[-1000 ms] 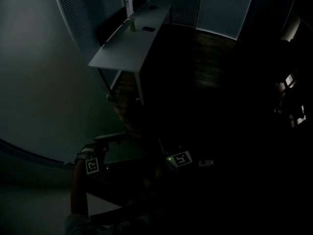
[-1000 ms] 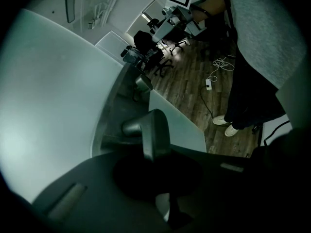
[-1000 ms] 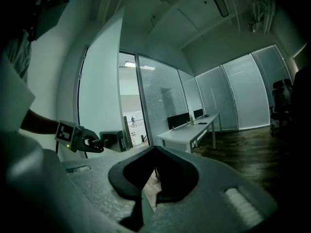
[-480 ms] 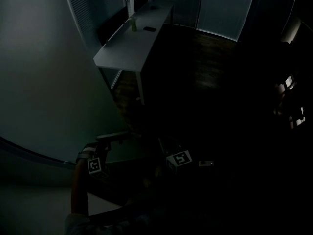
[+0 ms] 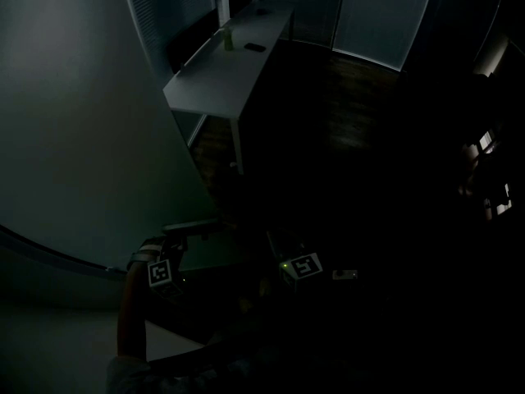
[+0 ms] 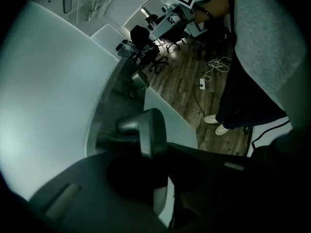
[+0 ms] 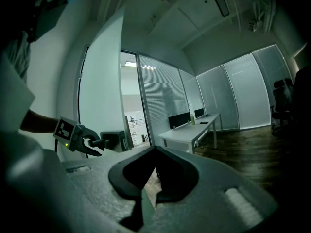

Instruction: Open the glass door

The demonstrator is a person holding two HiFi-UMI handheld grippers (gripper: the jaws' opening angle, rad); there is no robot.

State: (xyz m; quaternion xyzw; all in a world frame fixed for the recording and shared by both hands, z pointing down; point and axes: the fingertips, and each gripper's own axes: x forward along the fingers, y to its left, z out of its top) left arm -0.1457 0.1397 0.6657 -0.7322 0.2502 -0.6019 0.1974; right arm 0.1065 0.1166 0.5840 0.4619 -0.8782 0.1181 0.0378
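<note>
Dim office: left tool [image 6: 161, 154], jaws just eased slightly apart, loosely straddles door handle [image 6: 148, 127].

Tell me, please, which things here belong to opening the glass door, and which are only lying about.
For the job: glass door; door handle; left gripper, jaws just opening, handle between them.
Lying about: desk; bottle on it; power strip.
</note>
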